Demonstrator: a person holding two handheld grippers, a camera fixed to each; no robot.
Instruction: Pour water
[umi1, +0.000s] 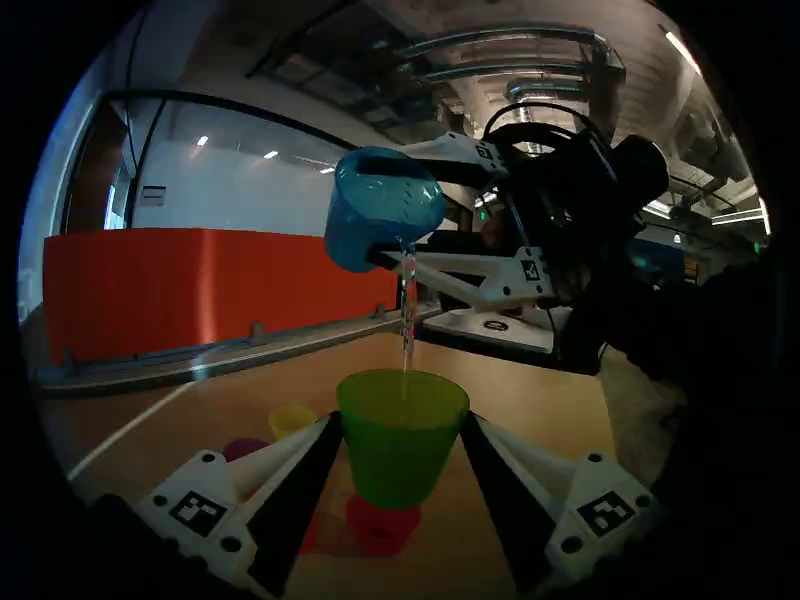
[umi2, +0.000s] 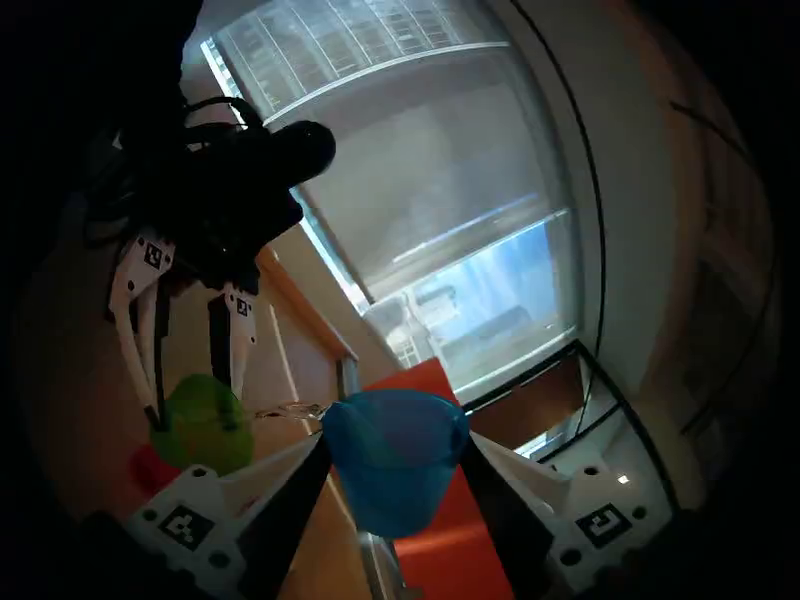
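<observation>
Left gripper view: left gripper (umi1: 402, 425) is gripping green cup (umi1: 402, 445), right gripper (umi2: 395, 445) is pouring from gripped blue cup (umi1: 383, 208); levelling is probably coming next.

Wooden table (umi1: 520, 400), light tan, seen in left gripper view. Resting on it: yellow cup (umi1: 290, 418) and purple cup (umi1: 243, 448) just beside each other at left, red cup (umi1: 383, 525) nearer, at centre.

White left tool (umi1: 402, 422) bears black-and-white square markers (umi1: 197, 512).
</observation>
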